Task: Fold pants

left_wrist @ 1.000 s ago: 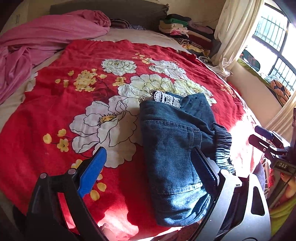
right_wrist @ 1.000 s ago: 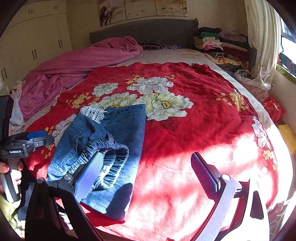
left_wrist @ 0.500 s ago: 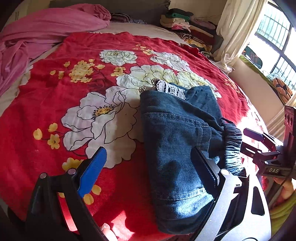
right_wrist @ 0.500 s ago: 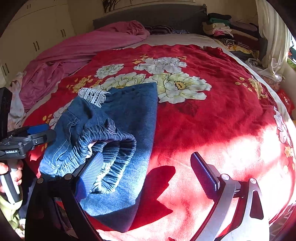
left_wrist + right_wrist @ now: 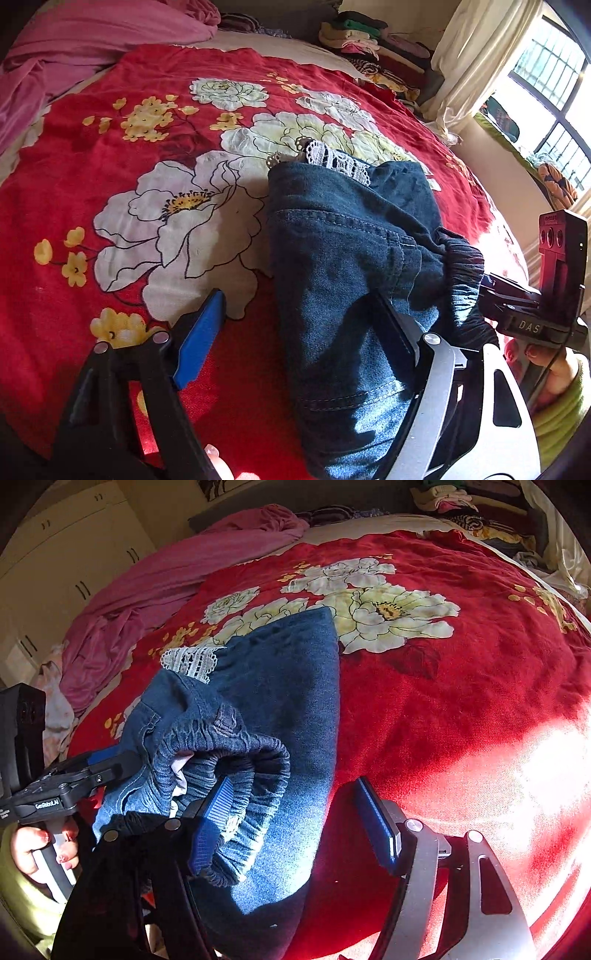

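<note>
Two fisheye views show your workspace, listed from largest item to smallest. Bed with red floral blanket [image 5: 110, 177] fills most of both frames. Pink sheet [image 5: 155, 587] lies bunched along the upper left of the right wrist view. Curtain [image 5: 476, 55] hangs at the upper right of the left wrist view, with a stack of folded clothes [image 5: 373, 44] just left of it.

Pants [image 5: 343, 266], dark blue denim, lie on the blanket at centre right of the left wrist view and at centre left of the right wrist view [image 5: 280, 701]. Their lace trim [image 5: 192, 661] points toward the top of the frame; their elastic waistband [image 5: 236, 760] bulges open toward the bottom.

Your left tongs [image 5: 295, 332] stand wide, the right finger resting over the denim and the blue-padded left finger over the blanket. Your right tongs [image 5: 295, 827] stand wide too, the left finger at the waistband opening and the right finger over bare blanket. Neither pair clamps the fabric.
</note>
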The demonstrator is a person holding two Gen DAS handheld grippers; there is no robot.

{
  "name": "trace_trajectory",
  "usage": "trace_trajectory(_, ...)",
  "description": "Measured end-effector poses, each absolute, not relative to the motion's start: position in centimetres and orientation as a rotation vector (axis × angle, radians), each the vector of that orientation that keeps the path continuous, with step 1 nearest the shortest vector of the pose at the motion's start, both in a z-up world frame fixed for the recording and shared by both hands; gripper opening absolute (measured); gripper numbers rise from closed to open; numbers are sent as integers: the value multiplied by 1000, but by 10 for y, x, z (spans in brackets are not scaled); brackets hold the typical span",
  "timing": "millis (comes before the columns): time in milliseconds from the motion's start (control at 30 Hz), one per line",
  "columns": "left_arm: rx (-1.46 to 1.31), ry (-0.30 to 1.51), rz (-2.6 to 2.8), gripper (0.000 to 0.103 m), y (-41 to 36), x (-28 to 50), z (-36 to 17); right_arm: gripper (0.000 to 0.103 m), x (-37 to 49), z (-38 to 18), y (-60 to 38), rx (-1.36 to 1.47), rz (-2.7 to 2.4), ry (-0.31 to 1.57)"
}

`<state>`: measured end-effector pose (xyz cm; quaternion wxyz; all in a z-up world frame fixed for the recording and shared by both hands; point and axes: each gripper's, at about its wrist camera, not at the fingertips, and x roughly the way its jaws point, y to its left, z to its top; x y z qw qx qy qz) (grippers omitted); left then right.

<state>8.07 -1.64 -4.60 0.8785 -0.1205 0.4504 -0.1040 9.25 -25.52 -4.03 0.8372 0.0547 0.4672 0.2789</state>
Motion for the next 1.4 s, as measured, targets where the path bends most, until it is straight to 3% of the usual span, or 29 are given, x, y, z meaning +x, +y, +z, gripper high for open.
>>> trace_trajectory(67, -270, 941, -227, 62, -17, 81, -48, 66, 96, -43, -255, 124, 599, 992)
trace_trajectory(200, -304, 943, -244, 49, -20, 83, -51, 44, 97, -45, -250, 142, 640, 997)
trace_trajectory(267, -313, 945, -257, 33, -25, 82, -51, 32, 94, -42, -249, 154, 664, 985)
trace_trajectory(400, -275, 921, -250, 24, -32, 77, -39, 12, 80, -24, -245, 118, 656, 896)
trace_trajectory(900, -184, 801, -252, 23, -42, 114, 24, 10, 113, 45, -223, -11, 654, 683)
trace_trajectory(1400, -148, 763, -206, 23, -39, 186, 39, 10, 188, 49, -211, -23, 601, 663)
